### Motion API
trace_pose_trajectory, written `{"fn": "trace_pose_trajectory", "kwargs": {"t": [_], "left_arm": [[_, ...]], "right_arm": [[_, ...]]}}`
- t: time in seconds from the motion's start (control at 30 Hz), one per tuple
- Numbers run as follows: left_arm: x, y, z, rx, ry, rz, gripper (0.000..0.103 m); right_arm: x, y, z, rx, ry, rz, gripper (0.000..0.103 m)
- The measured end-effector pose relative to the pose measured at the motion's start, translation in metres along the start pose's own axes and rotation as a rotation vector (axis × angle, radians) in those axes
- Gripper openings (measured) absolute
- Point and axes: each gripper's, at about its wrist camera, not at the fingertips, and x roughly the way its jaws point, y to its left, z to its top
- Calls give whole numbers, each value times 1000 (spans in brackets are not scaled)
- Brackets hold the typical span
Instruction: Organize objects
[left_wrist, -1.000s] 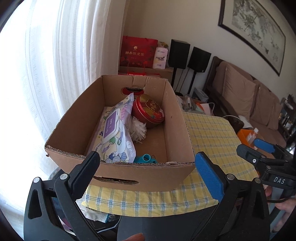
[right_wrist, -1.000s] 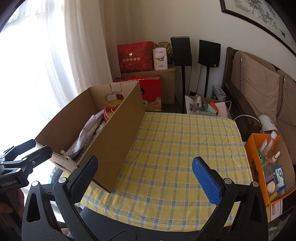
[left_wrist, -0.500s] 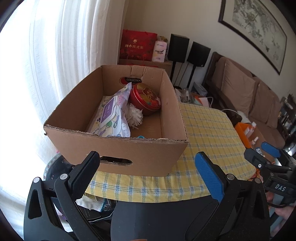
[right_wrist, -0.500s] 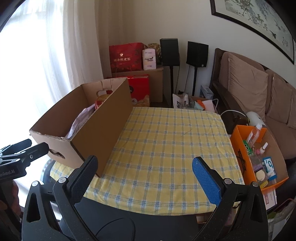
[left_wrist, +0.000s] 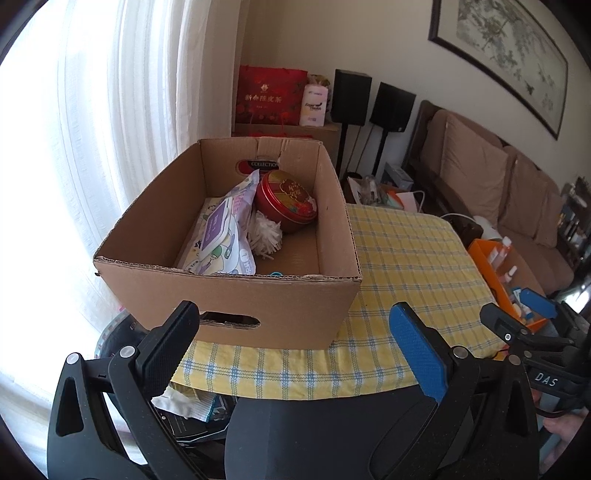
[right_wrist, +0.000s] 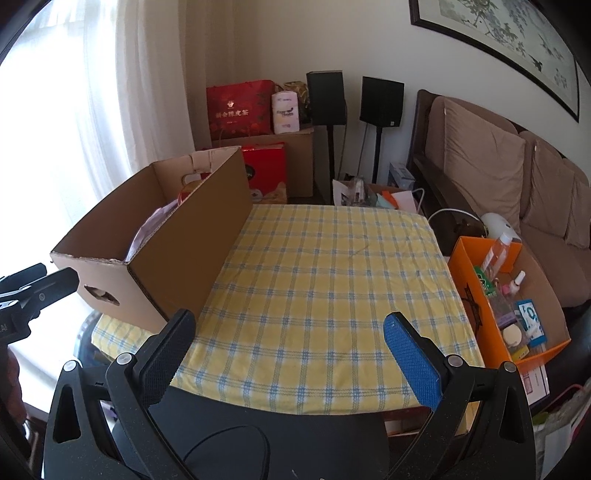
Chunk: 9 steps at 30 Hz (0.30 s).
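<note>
Fingers of the left gripper (left_wrist: 291, 343) and right gripper (right_wrist: 288, 347) stand spread, holding nothing. Ahead of the left fingers, the open brown cardboard box (left_wrist: 236, 295) holds the round red tin (left_wrist: 286, 201) and printed packet (left_wrist: 221, 236), seemingly gathered for tidiness.

The table (right_wrist: 332, 288), draped in a yellow checked cloth (left_wrist: 406, 266), carries 1 cardboard box (left_wrist: 236, 299) at its window-side edge.

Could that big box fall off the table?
Maybe. The cardboard box sits right at the table's near left corner, so a bump could tip it off. The red tin leans on other things inside and might roll. Both grippers are open, holding nothing.
</note>
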Motion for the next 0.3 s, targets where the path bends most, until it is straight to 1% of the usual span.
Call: {"fn": "trace_pose_trajectory", "kwargs": {"t": [0.3], "left_arm": [[0,-6,-1,26,-1,17,103]], "right_arm": [[-1,1,0,2,0,-2,103]]}}
